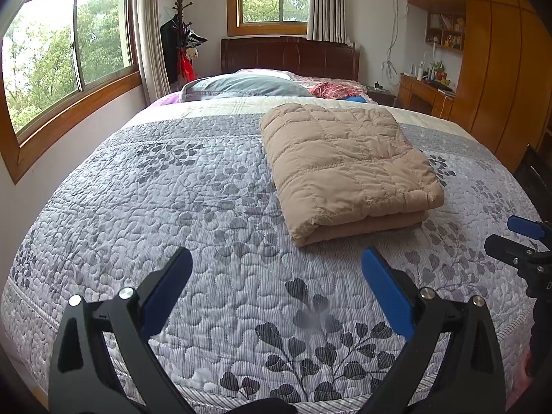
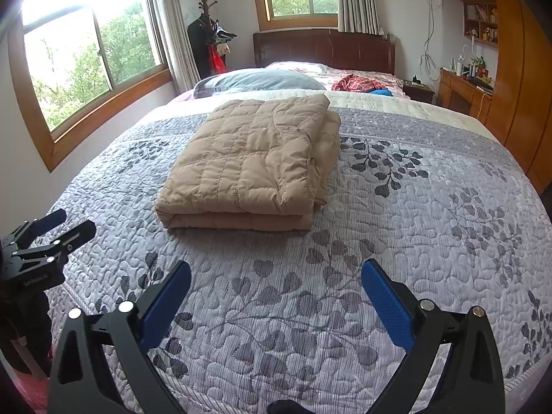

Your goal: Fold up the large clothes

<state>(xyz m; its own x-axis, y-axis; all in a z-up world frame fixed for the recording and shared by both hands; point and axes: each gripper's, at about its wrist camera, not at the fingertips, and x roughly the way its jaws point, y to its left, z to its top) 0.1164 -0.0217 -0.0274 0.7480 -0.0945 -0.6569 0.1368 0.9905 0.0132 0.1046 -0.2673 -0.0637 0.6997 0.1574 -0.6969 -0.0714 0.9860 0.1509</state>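
A tan quilted down garment [image 1: 345, 169] lies folded into a thick rectangle on the grey leaf-patterned bedspread [image 1: 207, 207]. It also shows in the right wrist view [image 2: 252, 165]. My left gripper [image 1: 276, 258] is open and empty, held above the bedspread short of the garment's near edge. My right gripper [image 2: 276, 270] is open and empty, also short of the garment. The right gripper shows at the right edge of the left wrist view [image 1: 517, 238], and the left gripper shows at the left edge of the right wrist view [image 2: 65, 224].
A grey pillow [image 1: 245, 86] and red checked clothes [image 1: 331, 88] lie near the dark headboard [image 1: 289, 55]. A coat rack [image 1: 179, 38] stands in the corner. A wooden wardrobe [image 1: 500, 69] and desk [image 1: 424, 93] line the right wall. Windows are on the left.
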